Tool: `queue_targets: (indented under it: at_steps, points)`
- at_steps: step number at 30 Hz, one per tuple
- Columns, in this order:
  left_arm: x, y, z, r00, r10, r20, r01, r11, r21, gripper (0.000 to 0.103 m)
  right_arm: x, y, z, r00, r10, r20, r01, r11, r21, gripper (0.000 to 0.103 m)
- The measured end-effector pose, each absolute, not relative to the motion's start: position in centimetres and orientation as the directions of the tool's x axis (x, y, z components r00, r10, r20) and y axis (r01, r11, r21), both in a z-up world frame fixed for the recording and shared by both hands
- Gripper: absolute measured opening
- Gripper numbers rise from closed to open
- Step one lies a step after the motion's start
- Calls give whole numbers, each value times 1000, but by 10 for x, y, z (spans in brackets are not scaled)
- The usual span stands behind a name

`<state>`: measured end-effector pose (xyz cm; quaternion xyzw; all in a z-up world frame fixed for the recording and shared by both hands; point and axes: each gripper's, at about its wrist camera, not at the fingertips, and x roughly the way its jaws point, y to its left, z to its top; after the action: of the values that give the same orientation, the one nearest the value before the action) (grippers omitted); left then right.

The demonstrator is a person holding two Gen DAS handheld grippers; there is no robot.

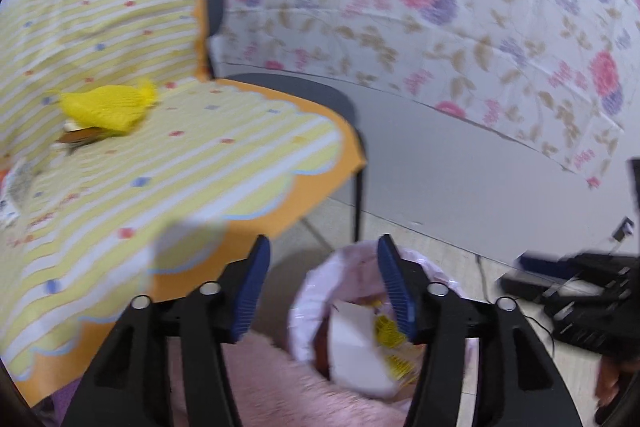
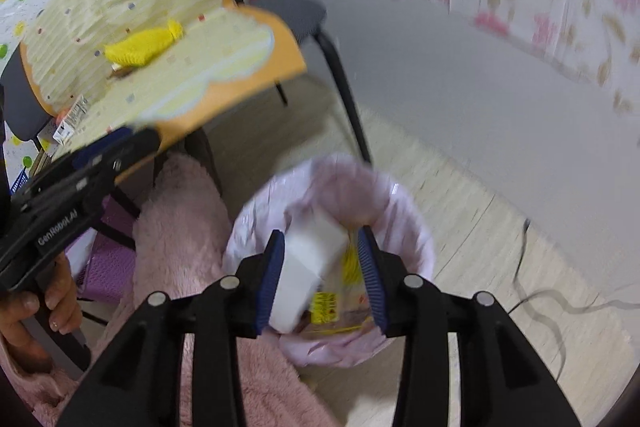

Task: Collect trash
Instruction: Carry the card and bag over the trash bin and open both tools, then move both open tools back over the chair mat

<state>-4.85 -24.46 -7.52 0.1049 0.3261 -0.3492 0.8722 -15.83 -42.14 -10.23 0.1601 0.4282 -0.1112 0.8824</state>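
From the left wrist, the left gripper (image 1: 322,283) stands with its jaws apart and nothing between them, hanging between the covered chair (image 1: 240,147) and the lined trash bin (image 1: 304,307), where a white box (image 1: 356,347) and yellow wrappers (image 1: 390,337) already lie; a yellow net bag (image 1: 108,109) waits on the seat. From the right wrist, the right gripper (image 2: 324,275) is poised directly over the bin, so anything released falls in. Its jaws are parted, the white box seemingly loose between them.

White box (image 2: 308,267) over lined bin (image 2: 416,227)
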Motion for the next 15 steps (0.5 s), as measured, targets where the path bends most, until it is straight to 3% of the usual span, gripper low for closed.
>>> queue_targets:
  at_steps: [6,11,15]
  points:
    - [-37,-195,-55,607,-480,-634,583,811,-57,60,-159,-405,-50,707,-148,-691,282,956,84,40]
    - [-35,-156,-46,641,-423,-640,512,857,-54,61,-152,-383,-27,754,-136,-642,212,976,42,41]
    - [-36,-132,-42,664,-391,-637,462,885,-61,67,-140,-362,-21,775,-92,-625,146,989,36,51]
